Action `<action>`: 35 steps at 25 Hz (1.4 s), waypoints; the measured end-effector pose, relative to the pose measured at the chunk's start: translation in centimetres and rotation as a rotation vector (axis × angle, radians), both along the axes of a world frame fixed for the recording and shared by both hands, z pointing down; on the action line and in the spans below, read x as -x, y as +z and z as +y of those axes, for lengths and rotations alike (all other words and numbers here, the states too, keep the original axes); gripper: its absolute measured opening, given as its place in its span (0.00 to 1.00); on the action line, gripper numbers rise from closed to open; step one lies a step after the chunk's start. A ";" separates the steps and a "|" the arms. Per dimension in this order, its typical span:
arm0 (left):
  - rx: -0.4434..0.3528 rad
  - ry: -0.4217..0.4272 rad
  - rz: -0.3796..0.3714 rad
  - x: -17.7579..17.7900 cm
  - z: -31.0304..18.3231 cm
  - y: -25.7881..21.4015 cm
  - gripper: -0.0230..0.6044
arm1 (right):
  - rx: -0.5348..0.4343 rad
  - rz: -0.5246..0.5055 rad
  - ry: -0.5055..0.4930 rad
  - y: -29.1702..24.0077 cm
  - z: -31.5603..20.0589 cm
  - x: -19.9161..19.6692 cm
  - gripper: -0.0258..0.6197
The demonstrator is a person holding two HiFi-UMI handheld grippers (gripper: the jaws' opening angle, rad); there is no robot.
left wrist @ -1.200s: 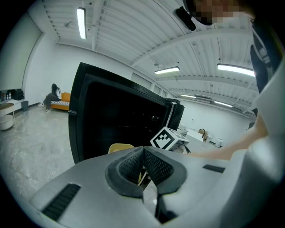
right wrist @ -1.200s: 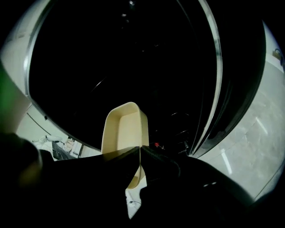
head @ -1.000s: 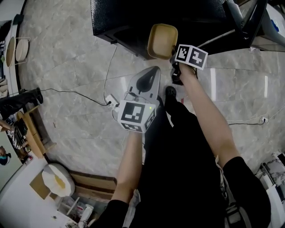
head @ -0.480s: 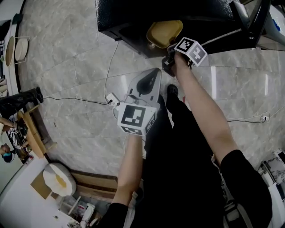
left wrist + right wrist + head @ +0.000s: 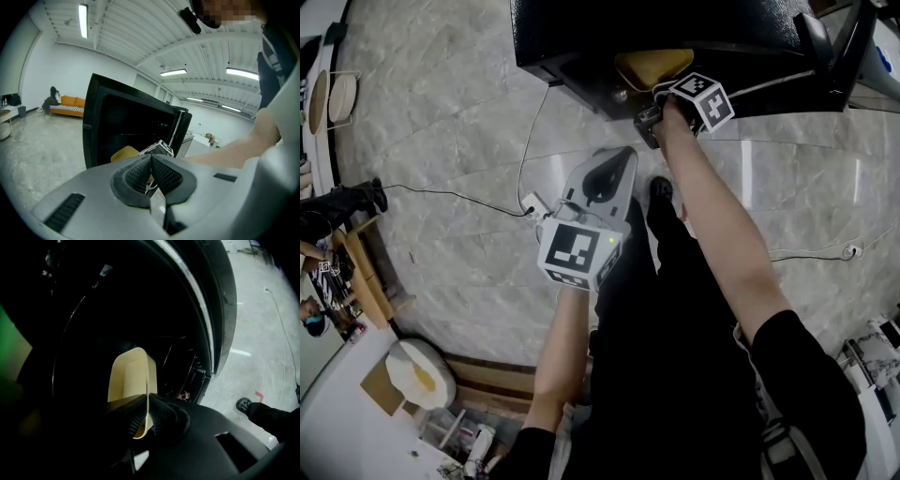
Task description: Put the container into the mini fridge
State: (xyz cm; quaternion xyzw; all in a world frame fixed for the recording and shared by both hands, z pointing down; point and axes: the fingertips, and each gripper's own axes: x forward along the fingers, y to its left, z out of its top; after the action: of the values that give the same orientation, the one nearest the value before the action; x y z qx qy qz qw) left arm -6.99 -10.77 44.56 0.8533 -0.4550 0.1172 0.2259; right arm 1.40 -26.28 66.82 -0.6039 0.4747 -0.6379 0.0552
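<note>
A pale yellow container [image 5: 129,380] is pinched by its rim in my right gripper [image 5: 147,405], whose jaws are shut on it. It reaches into the dark inside of the black mini fridge [image 5: 675,28]. From the head view the container [image 5: 652,66] sits half under the fridge's top edge, just left of the right gripper's marker cube [image 5: 701,99]. My left gripper [image 5: 602,175] hangs lower, over the marble floor, its jaws shut with nothing between them. In the left gripper view the container [image 5: 125,153] shows at the fridge's opening [image 5: 131,131].
The open fridge door [image 5: 220,301] stands to the right of the opening. A cable and white power strip [image 5: 532,206] lie on the floor left of my left gripper. Wooden furniture [image 5: 370,272] and a white table [image 5: 356,412] stand at the left edge.
My right gripper has carried the container up and forward, from in front of the fridge to partly inside it. The left gripper has barely shifted.
</note>
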 end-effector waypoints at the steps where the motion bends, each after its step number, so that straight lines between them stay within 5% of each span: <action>1: 0.002 0.000 0.004 0.1 -0.1 -0.1 0.09 | 0.004 0.002 0.009 0.0 -0.2 -0.1 0.08; 20: 0.011 0.022 0.019 0.5 -1.3 0.1 0.09 | 0.000 -0.081 0.063 1.3 -2.8 -0.1 0.09; 28: 0.012 0.016 0.019 0.2 -1.2 0.3 0.09 | -0.078 -0.171 0.006 0.3 -3.4 1.0 0.28; 35: 0.020 0.013 0.017 0.2 -0.5 0.8 0.09 | -0.096 -0.166 -0.017 -0.7 -2.2 0.3 0.21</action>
State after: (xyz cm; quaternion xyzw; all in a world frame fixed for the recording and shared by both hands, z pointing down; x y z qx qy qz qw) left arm -7.17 -11.26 45.38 0.8550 -0.4462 0.1161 0.2377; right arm 1.14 -28.48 66.16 -0.5418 0.5036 -0.6625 0.1178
